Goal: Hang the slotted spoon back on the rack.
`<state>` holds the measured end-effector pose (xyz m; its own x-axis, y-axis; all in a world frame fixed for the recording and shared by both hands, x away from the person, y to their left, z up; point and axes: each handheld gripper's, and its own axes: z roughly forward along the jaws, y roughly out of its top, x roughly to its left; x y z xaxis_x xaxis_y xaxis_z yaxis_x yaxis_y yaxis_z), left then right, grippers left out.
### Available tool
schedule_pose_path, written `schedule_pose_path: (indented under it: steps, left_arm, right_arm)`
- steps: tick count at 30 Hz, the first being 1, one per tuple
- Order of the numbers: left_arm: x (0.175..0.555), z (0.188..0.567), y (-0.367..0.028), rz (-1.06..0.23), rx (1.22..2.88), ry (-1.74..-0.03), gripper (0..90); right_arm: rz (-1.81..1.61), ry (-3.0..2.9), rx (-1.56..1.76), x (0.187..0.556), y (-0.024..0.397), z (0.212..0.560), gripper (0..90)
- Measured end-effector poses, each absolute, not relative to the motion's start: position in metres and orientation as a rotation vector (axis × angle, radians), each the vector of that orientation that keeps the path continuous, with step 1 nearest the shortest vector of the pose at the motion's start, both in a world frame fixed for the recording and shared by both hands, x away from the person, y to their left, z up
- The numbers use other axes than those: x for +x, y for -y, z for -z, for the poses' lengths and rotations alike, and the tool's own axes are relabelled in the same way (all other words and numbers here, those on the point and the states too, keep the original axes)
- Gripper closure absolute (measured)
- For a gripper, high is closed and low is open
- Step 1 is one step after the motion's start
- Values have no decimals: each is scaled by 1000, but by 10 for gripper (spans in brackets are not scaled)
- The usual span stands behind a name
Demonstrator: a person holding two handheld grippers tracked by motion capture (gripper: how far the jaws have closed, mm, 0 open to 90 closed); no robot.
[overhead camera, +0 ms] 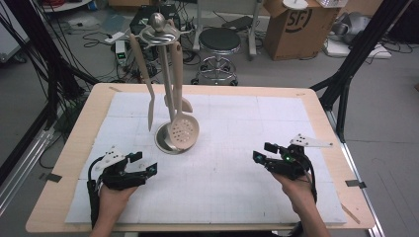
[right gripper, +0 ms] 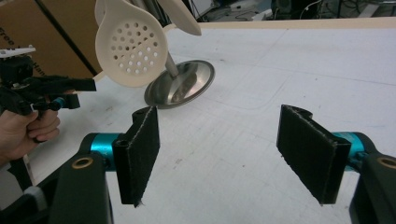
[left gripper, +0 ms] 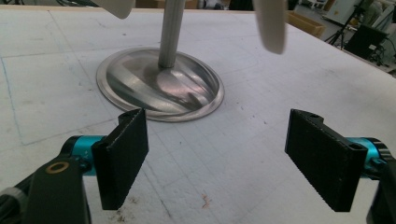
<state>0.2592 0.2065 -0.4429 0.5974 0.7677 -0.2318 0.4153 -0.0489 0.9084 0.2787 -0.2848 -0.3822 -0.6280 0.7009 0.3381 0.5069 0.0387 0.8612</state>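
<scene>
Cream utensils (overhead camera: 182,129) hang from the steel rack (overhead camera: 165,37), upper centre; left gripper (overhead camera: 146,167) and right gripper (overhead camera: 262,153) wait below, jaws spread, empty. Next probably a reach toward the slotted spoon.

Left claw (overhead camera: 146,164): over the near left part of the white foam mat (overhead camera: 237,173), with the steel utensil stand (overhead camera: 170,138) ahead of it and a little to its right.
Stand base, from the left claw's own camera: the round dished steel base (left gripper: 140,81) lies on the mat just beyond the two jaws, the upright post (left gripper: 170,32) rising from its middle.
Right claw (overhead camera: 261,152): over the near right part of the mat, well apart from the left claw; the stand lies to its left and farther back.
Slotted beige plastic spoon (overhead camera: 183,129): hangs from the stand's top ring, bowl low, in front of the base, between the stand and the claws.
Beige plastic spatula (overhead camera: 149,106): hangs left of the post, clear of the mat.
Mat: lies on the wooden table (overhead camera: 59,187).
Black round stool (overhead camera: 219,42): on the floor behind the table's far edge.
Cardboard box (overhead camera: 296,24): right of the stool.
</scene>
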Motion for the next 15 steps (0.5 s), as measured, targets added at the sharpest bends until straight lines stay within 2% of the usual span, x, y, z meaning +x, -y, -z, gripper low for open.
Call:
schedule_pose_path:
  steps: [15]
  left_arm:
    - [260, 442, -200, -312, 1653, -959, 216]
  right_arm:
    - [-1612, -2104, 1287, 271, 301, 408, 262]
